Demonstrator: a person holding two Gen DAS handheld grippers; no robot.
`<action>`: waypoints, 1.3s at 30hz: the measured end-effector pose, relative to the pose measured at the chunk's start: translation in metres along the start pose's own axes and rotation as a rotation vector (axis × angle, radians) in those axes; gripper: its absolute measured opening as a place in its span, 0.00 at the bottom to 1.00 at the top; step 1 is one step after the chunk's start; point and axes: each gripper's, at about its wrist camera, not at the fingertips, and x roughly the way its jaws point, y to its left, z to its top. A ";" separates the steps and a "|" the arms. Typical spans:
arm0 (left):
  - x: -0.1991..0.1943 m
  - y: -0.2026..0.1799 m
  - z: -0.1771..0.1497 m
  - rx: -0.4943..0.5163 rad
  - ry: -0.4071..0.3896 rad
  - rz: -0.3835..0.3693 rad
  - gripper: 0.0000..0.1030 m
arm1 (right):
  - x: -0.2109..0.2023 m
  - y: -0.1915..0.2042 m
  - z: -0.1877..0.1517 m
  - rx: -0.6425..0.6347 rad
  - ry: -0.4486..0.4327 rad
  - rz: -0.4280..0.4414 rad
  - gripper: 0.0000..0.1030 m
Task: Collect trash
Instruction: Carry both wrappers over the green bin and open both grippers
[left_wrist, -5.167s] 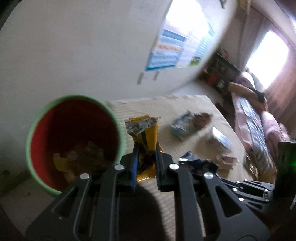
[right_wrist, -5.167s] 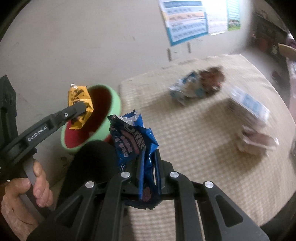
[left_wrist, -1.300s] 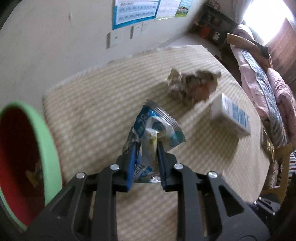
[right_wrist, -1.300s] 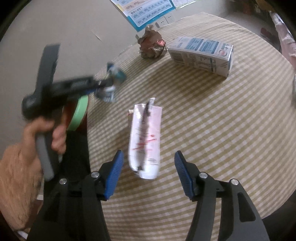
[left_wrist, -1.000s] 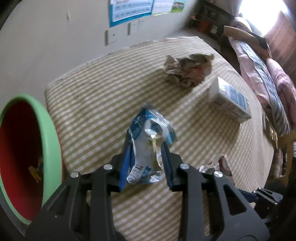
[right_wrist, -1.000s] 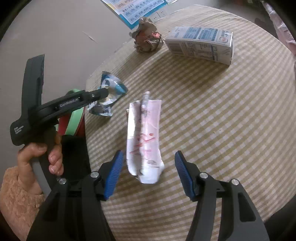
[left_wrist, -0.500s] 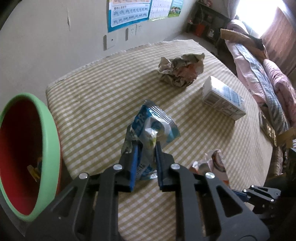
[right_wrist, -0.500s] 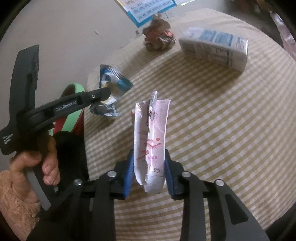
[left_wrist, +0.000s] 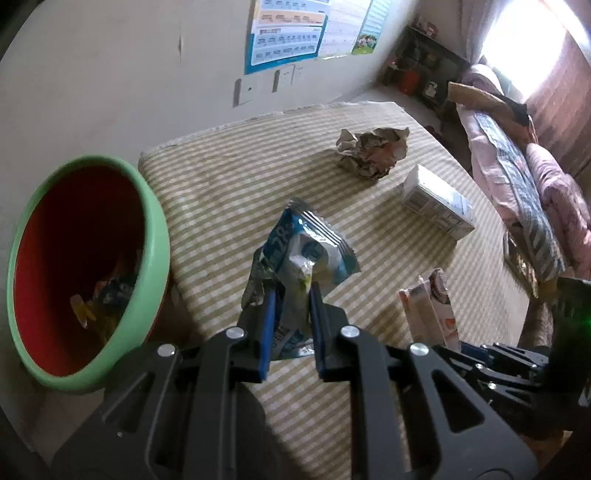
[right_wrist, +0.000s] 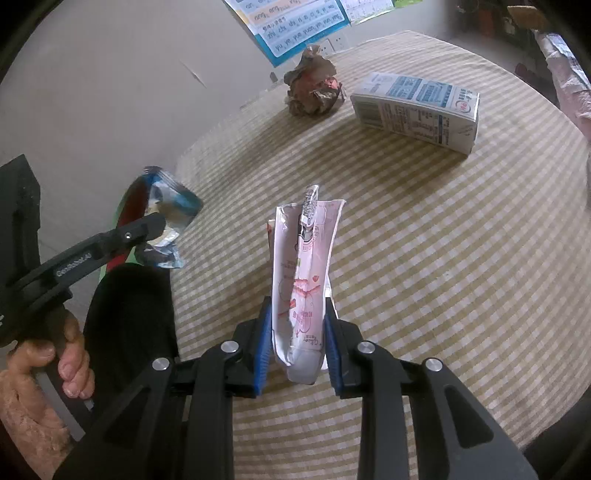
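My left gripper (left_wrist: 291, 295) is shut on a blue and white snack wrapper (left_wrist: 301, 251) and holds it above the table, right of the green bin (left_wrist: 155, 229) with a red inside. The wrapper also shows in the right wrist view (right_wrist: 166, 218), in front of the bin. My right gripper (right_wrist: 297, 317) is shut on a pink and white carton (right_wrist: 303, 273) and holds it above the checked tablecloth (right_wrist: 443, 258); the carton also shows in the left wrist view (left_wrist: 430, 306). Several wrappers (left_wrist: 99, 295) lie in the bin.
A crumpled brown paper ball (right_wrist: 314, 88) and a blue and white milk carton (right_wrist: 417, 107) lie at the far side of the table. The bin stands off the table's left edge. A bed (left_wrist: 524, 177) is at the right.
My right gripper closed on the pink carton and lifted it. My left gripper has carried the blue wrapper left, nearer the bin.
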 end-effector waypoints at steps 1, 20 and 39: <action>-0.001 0.001 -0.001 -0.003 -0.002 -0.003 0.17 | 0.000 0.002 -0.001 -0.003 0.001 -0.003 0.24; -0.044 0.004 0.000 0.024 -0.108 0.001 0.17 | -0.044 0.039 0.007 -0.042 -0.089 0.019 0.25; -0.066 0.070 -0.005 -0.117 -0.170 0.007 0.17 | -0.017 0.117 0.023 -0.187 -0.015 0.022 0.25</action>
